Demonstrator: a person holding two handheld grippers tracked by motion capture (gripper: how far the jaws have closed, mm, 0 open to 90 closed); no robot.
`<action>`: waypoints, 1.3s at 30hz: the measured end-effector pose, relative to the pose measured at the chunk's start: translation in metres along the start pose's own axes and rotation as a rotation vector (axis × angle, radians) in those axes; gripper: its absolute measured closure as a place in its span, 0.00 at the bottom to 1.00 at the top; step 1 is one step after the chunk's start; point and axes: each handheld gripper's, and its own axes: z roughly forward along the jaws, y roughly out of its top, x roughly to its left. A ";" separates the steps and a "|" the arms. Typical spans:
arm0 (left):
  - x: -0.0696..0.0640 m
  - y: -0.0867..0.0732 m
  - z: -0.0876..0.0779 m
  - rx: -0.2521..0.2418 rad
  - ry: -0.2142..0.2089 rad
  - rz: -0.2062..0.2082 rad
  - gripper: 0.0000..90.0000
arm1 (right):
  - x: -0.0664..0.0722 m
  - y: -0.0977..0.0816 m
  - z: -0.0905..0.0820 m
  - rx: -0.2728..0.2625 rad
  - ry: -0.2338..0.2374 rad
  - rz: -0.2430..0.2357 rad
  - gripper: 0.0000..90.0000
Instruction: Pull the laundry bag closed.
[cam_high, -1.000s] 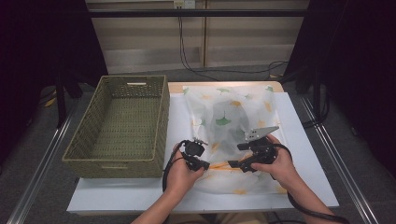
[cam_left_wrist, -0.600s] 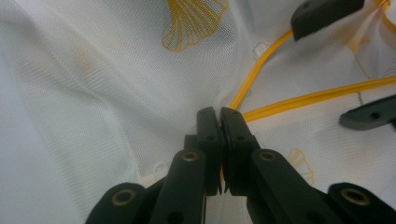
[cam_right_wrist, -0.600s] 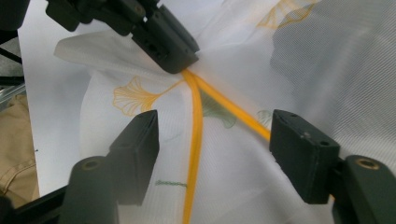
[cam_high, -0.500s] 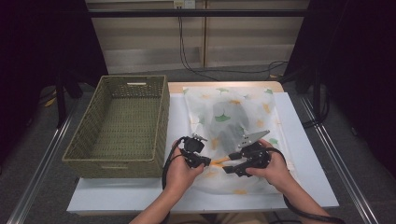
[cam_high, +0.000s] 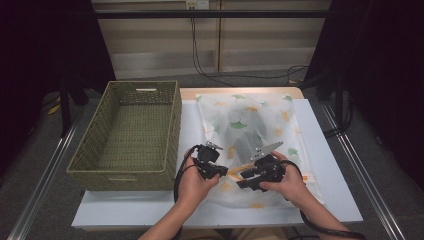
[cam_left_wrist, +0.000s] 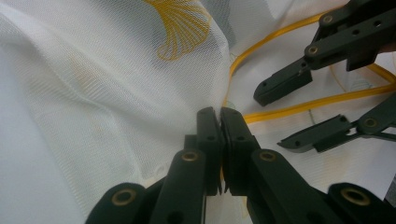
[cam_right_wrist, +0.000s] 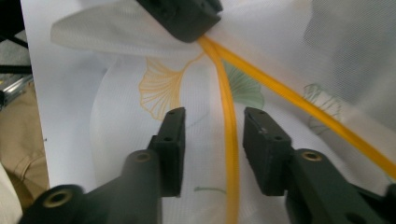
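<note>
Mesh laundry bag (cam_high: 250, 125), white with ginkgo-leaf print, lies flat on white table (cam_high: 325, 165), right of wicker basket (cam_high: 125, 135); dark garment shows through mesh. Yellow zipper (cam_right_wrist: 229, 140) runs along near edge. Left gripper (cam_left_wrist: 219, 114) clamped on mesh beside zipper end, anchoring bag (likely for counter-tension). Right gripper (cam_right_wrist: 212, 126) jaws half apart, have just been closing, straddling zipper tape without pinching it yet.

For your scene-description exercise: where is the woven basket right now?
In the high view the woven basket sits on the table's left side, directly left of the leaf-printed mesh bag, with the left gripper near its front right corner.
</note>
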 end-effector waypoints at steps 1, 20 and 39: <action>0.000 0.000 0.000 -0.002 -0.002 0.001 0.97 | 0.000 0.000 0.001 0.013 0.005 0.003 0.69; -0.001 0.001 -0.004 -0.044 -0.030 -0.025 0.94 | 0.001 0.002 0.000 0.036 0.036 -0.007 0.99; 0.006 -0.005 -0.012 -0.049 0.030 -0.043 0.18 | -0.011 -0.003 -0.017 0.021 -0.017 0.016 0.99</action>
